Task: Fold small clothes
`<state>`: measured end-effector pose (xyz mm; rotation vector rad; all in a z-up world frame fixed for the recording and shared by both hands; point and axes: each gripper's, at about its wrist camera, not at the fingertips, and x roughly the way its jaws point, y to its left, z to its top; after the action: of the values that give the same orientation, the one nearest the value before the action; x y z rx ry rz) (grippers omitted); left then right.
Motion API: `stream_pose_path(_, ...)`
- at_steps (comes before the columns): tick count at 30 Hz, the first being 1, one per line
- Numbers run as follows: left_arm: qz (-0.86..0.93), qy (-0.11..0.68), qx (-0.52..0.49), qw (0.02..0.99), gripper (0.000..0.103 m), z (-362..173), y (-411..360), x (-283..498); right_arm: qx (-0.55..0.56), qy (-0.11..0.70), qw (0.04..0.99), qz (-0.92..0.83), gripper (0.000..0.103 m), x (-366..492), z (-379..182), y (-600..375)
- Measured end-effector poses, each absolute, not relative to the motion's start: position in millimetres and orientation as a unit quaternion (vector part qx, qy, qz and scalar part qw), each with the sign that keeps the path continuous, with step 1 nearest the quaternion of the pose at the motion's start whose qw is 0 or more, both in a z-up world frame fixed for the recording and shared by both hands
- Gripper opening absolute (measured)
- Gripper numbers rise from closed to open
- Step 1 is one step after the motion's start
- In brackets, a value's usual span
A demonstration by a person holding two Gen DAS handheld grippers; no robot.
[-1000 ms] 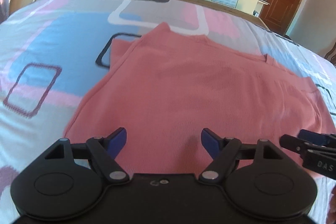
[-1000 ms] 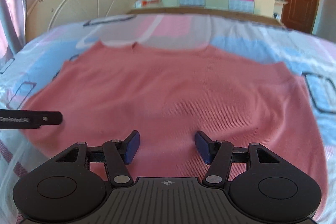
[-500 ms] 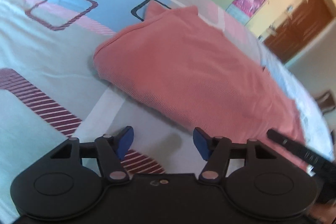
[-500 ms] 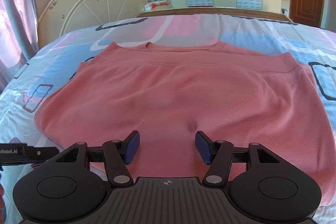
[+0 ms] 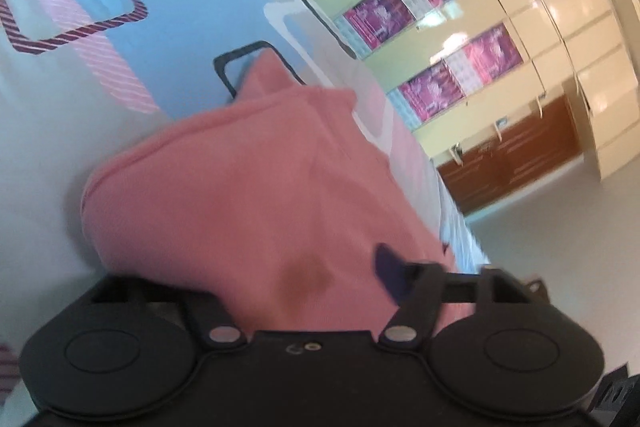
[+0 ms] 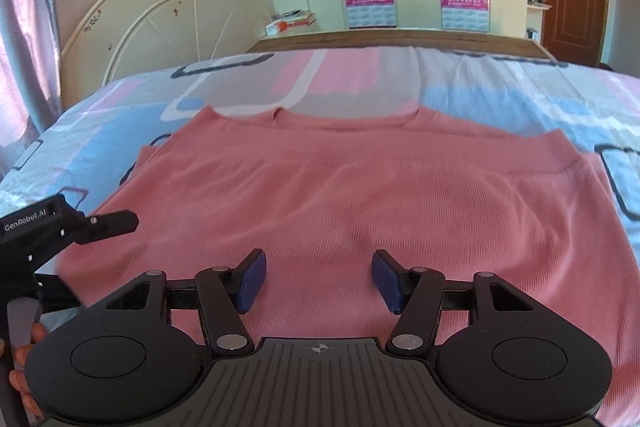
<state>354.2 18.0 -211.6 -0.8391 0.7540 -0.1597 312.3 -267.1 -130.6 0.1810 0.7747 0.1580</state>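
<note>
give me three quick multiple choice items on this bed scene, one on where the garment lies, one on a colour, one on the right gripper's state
1. Where does the garment lie?
A. on the patterned bedspread
B. on the floor
C. on a chair

2. What colour is the garment?
A. green
B. salmon pink
C. white

3. How does the right gripper stand?
A. shut on the garment
B. open above the garment
C. shut on a book

Key: 1 A, the garment is spread over the bedspread. 2 B, its cloth is salmon pink in both views. 3 B, the right gripper shows pink cloth in the gap between its blue pads, which press on nothing.
</note>
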Motion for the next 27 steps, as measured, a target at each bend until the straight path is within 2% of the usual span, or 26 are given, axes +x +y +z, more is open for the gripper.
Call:
stream_pose_path(2,-0.065,0.358,-0.414,0.834,0.025,-220.0,24.5,362.6,0.079,0.374,0.921,0.069,0.058,323.1,-129.0,-264.1)
stream_pose_path(4,-0.063,0.360,-0.417,0.832,0.016,-224.3,28.1,368.2,0.070,0.370,0.925,0.056,0.058,331.9,-128.3,-262.1)
stream_pose_path(11,-0.075,0.358,-0.395,0.843,0.009,-221.1,29.1,369.8,0.020,0.397,0.917,0.011,0.058,350.1,-155.5,-250.0)
stream_pose_path(15,-0.085,0.338,-0.361,0.865,0.008,-198.7,21.1,366.8,0.013,0.395,0.919,0.007,0.058,355.1,-162.1,-249.9)
stream_pose_path(21,-0.146,0.295,-0.225,0.917,0.008,-134.7,-34.1,370.1,0.031,0.390,0.920,0.022,0.059,353.9,-160.5,-256.0)
stream_pose_path(27,-0.275,0.271,-0.056,0.921,0.008,-88.2,-154.6,364.4,0.155,0.350,0.923,0.028,0.059,326.2,-129.1,-325.5)
